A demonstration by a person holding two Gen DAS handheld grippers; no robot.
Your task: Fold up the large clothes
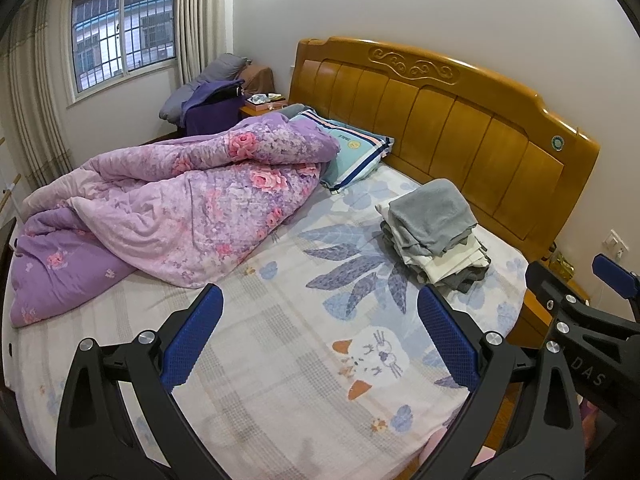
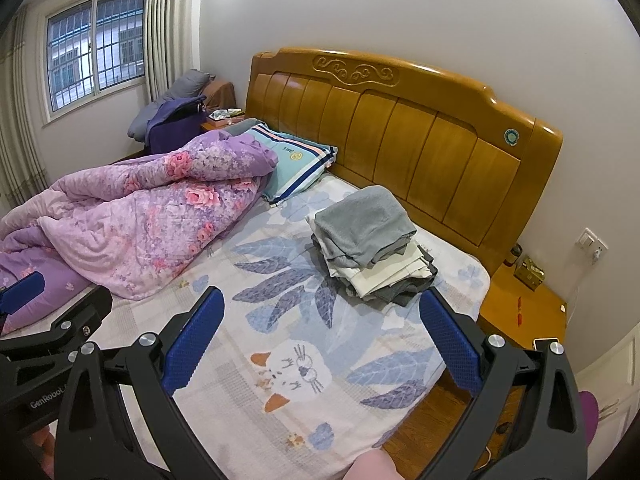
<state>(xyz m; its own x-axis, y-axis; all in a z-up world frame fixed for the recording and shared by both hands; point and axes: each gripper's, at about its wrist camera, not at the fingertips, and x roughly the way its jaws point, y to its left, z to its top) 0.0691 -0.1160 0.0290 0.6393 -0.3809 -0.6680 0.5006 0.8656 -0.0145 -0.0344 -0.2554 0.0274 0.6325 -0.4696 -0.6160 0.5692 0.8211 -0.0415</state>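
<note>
Both grippers' fingers [image 1: 192, 336] spread empty, folded clothes stack [image 2: 372, 248] beyond them.

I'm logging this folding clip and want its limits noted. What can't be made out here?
- Lower layers of the clothes stack: covered by the grey top piece in both views.
- Part of the pillow: hidden under the quilt.
- Nightstand items: too small in the right wrist view.

Folded grey and white clothes [image 2: 370, 244] lie stacked near the headboard.
</note>
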